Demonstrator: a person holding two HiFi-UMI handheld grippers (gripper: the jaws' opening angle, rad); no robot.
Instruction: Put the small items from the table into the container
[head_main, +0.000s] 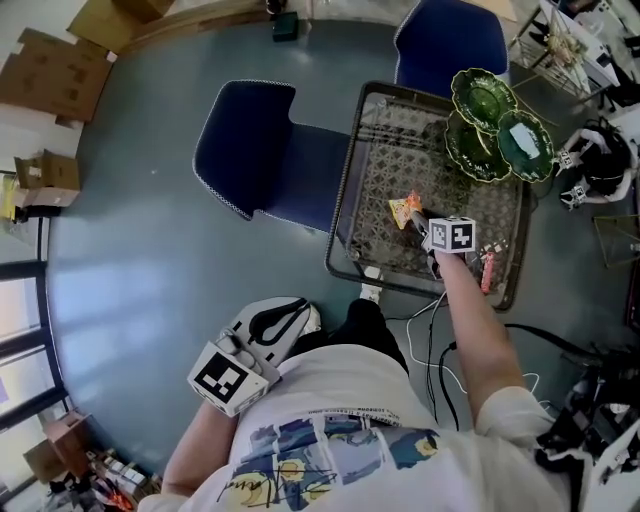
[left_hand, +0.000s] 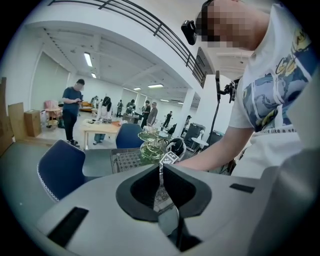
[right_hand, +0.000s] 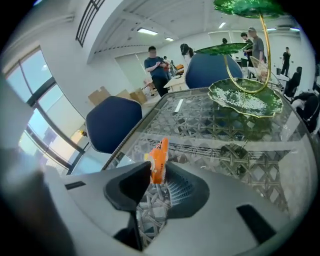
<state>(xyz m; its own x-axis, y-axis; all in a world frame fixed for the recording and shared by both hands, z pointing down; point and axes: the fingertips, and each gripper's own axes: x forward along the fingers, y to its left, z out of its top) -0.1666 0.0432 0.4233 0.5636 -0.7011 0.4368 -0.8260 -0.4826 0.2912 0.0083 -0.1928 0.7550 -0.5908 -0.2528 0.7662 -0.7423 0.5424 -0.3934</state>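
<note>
Right gripper (right_hand: 156, 175) pinches orange packet (right_hand: 159, 159) upright on glass-topped table (right_hand: 200, 125), short of green leaf-dish container (right_hand: 245, 97). Packet likely light, crinkly, slippery; best held across flat middle, gently. Left gripper (left_hand: 161, 172) waits near person's waist, jaws together, empty.

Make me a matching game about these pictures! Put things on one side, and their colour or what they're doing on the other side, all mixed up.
Things
1. orange packet
2. leaf dishes
3. chair
4. left gripper

Colour or state
A. blue
B. jaws together, nothing in them
C. green
D. pinched in the right gripper

Pairs: 1-D, 2-C, 3-A, 4-B
</note>
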